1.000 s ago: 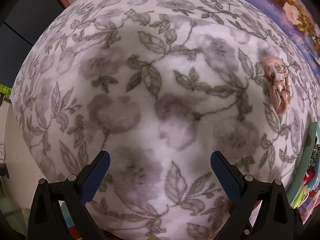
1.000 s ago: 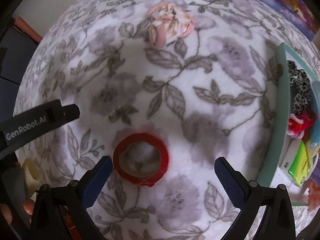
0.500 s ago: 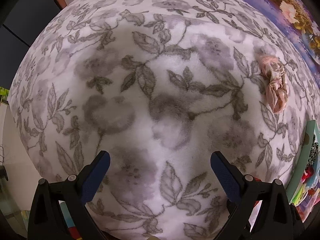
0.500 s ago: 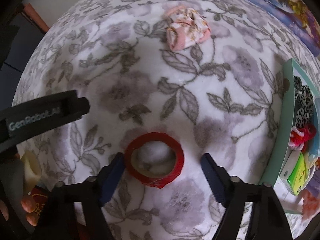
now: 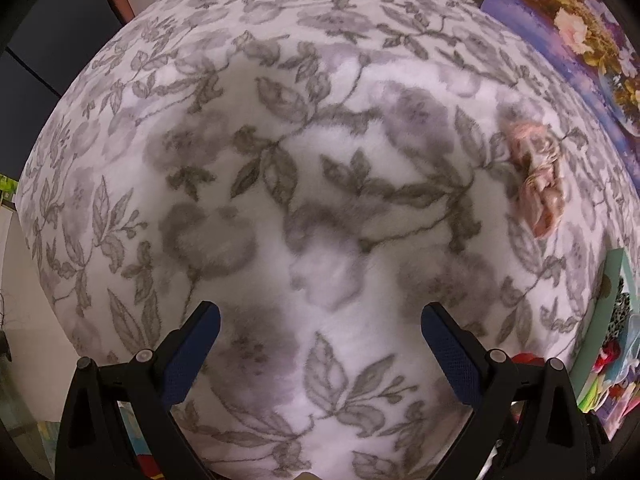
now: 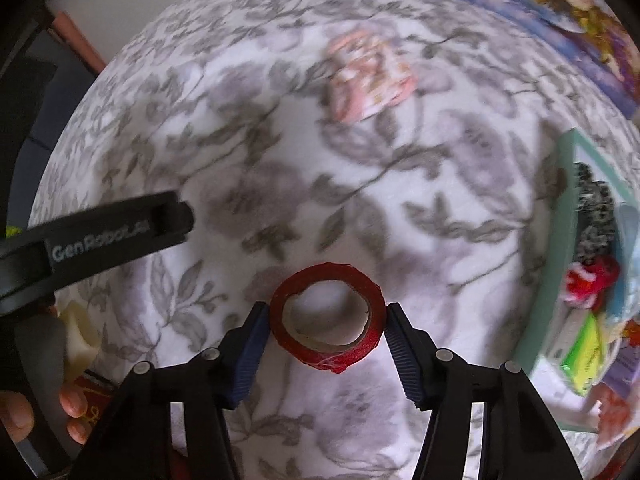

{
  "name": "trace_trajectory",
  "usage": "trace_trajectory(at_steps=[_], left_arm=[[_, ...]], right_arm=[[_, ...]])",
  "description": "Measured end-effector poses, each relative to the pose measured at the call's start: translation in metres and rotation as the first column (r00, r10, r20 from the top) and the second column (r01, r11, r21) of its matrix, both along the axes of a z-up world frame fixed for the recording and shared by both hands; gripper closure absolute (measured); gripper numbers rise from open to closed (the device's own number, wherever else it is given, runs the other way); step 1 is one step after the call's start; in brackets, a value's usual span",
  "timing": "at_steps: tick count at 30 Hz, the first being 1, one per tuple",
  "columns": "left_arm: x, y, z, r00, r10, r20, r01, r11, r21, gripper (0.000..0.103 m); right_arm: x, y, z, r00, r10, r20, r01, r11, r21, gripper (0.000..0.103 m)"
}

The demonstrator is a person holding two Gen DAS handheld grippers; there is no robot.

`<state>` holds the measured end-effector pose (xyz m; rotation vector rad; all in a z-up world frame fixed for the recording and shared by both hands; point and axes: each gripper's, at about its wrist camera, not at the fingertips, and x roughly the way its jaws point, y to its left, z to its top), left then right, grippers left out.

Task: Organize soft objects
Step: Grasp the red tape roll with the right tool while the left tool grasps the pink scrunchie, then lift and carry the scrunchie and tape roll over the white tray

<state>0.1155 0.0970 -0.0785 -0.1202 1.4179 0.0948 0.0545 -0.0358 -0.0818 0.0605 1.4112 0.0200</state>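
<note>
A red tape roll lies on the grey floral blanket. My right gripper is shut on the roll, one pad against each side. A pink crumpled cloth lies farther back on the blanket; it also shows in the left wrist view at the right. My left gripper is open and empty over the blanket. The left gripper's body shows at the left of the right wrist view.
A teal tray at the right holds a leopard-print item, a red and white item and other bits. The tray's edge shows in the left wrist view. A purple floral cloth lies at the back right.
My right gripper moved forward and closed its fingers on the red tape roll. The left gripper stayed open and shifted only slightly.
</note>
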Motion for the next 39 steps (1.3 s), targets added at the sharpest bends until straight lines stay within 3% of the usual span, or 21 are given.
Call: trace_trajectory(at_steps=[6, 12, 15, 24, 26, 28, 30, 33, 36, 39], left_arm=[[0.013, -0.026, 0.019, 0.997, 0.000, 0.082, 0.008, 0.995, -0.101, 0.003], [0.035, -0.069, 0.032, 0.989, -0.061, 0.131, 0.072, 0.994, -0.086, 0.003], [0.046, -0.088, 0.032, 0.986, -0.074, 0.148, 0.091, 0.990, -0.112, 0.003], [0.071, -0.139, 0.009, 0.978, -0.149, 0.146, 0.164, 0.982, -0.094, 0.004], [0.076, -0.144, 0.004, 0.977, -0.154, 0.148, 0.169, 0.981, -0.091, 0.012], [0.081, -0.147, -0.001, 0.978, -0.156, 0.137, 0.168, 0.982, -0.084, 0.030], [0.083, -0.149, -0.005, 0.978, -0.159, 0.132, 0.172, 0.981, -0.088, 0.035], [0.085, -0.153, -0.008, 0.978, -0.164, 0.125, 0.178, 0.978, -0.108, 0.062], [0.082, -0.153, -0.005, 0.977, -0.166, 0.136, 0.182, 0.976, -0.122, 0.078], [0.077, -0.151, 0.003, 0.977, -0.159, 0.144, 0.179, 0.974, -0.138, 0.079]], right_arm=[[0.005, -0.043, 0.016, 0.990, -0.132, 0.059, 0.131, 0.991, 0.022, 0.042], [0.006, -0.084, 0.042, 0.963, -0.232, 0.136, 0.229, 0.973, 0.036, 0.042], [0.007, -0.103, 0.050, 0.947, -0.275, 0.163, 0.268, 0.961, 0.063, 0.042], [0.008, -0.145, 0.051, 0.914, -0.365, 0.175, 0.354, 0.931, 0.094, 0.042], [0.009, -0.151, 0.050, 0.910, -0.377, 0.172, 0.365, 0.926, 0.096, 0.042], [0.011, -0.156, 0.048, 0.908, -0.382, 0.171, 0.370, 0.924, 0.099, 0.042], [0.013, -0.159, 0.048, 0.907, -0.385, 0.172, 0.373, 0.922, 0.103, 0.042], [0.016, -0.163, 0.049, 0.903, -0.392, 0.176, 0.378, 0.919, 0.111, 0.042], [0.016, -0.165, 0.048, 0.900, -0.398, 0.177, 0.383, 0.917, 0.116, 0.042], [0.016, -0.166, 0.049, 0.899, -0.401, 0.178, 0.385, 0.915, 0.119, 0.042]])
